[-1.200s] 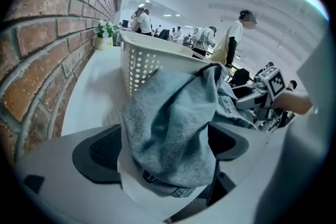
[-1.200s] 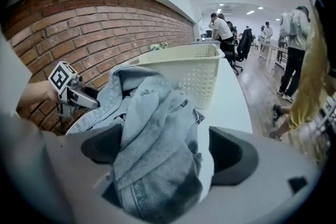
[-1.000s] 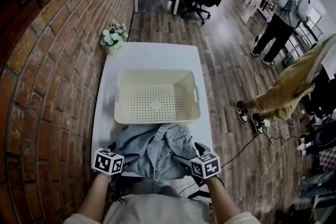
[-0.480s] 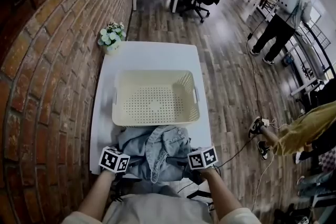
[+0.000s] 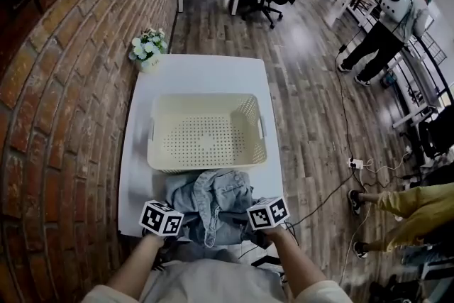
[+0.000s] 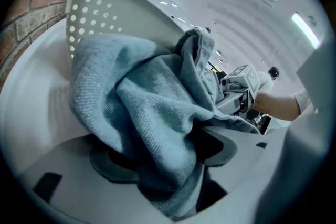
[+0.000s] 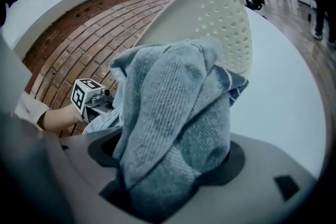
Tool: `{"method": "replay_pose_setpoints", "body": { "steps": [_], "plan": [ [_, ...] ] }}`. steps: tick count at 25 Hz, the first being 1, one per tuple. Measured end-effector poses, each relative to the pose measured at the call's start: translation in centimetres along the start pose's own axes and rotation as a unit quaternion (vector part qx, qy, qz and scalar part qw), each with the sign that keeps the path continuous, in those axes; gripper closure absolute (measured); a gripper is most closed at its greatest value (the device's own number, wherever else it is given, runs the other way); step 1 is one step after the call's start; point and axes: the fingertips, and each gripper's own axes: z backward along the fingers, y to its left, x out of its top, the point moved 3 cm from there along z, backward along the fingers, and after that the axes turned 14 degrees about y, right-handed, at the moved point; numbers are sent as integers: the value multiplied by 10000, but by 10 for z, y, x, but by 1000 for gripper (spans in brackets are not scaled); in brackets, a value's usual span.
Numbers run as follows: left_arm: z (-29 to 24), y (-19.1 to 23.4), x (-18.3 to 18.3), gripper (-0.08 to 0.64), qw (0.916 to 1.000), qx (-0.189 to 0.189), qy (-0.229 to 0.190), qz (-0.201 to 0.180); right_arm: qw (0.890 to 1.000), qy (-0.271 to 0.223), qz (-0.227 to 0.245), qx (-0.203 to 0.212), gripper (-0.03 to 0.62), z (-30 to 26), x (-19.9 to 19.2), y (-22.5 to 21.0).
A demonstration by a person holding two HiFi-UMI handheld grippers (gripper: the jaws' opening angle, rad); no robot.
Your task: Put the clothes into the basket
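A light-blue denim garment [image 5: 213, 199] lies bunched on the near end of the white table [image 5: 206, 71], touching the near wall of the cream perforated basket [image 5: 206, 131]. My left gripper [image 5: 172, 218] grips its left side and my right gripper [image 5: 257, 215] its right side. In the left gripper view the cloth [image 6: 142, 107] fills the gap of the left gripper [image 6: 163, 160], with the basket [image 6: 121, 13] behind. In the right gripper view the cloth [image 7: 173, 113] is packed into the right gripper [image 7: 168, 176]. Both pairs of jaws have just been closing on the fabric.
A brick wall [image 5: 64, 81] runs along the table's left side. A pot of white flowers [image 5: 147, 50] stands at the far left corner. The basket is empty. Cables [image 5: 355, 163] and people stand on the wooden floor to the right.
Both grippers have moved inward toward each other and closed on the garment, which is now bunched narrower. A person in tan trousers has walked off to the lower right.
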Motion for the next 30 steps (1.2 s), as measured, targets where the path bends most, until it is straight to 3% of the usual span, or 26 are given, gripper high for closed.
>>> {"method": "replay_pose_setpoints", "body": {
  "steps": [3,9,17,23,30],
  "plan": [
    [3,-6,0,287,9999,66,105,-34,9996,-114,243,-108,214,4,1,6],
    [15,-18,1,333,9997,235,63,-94,9976,-303,561,-283,233,16,1,20],
    [56,-51,6,341,9978,412,-404,-319,9913,-531,1130,-424,235,52,10,59],
    [97,-77,24,341,9914,767,-781,-719,9825,-914,1541,-505,235,86,26,87],
    [128,-105,36,341,9852,892,-1045,-1024,9739,-1156,1803,-752,233,121,33,116]
  ]
}}
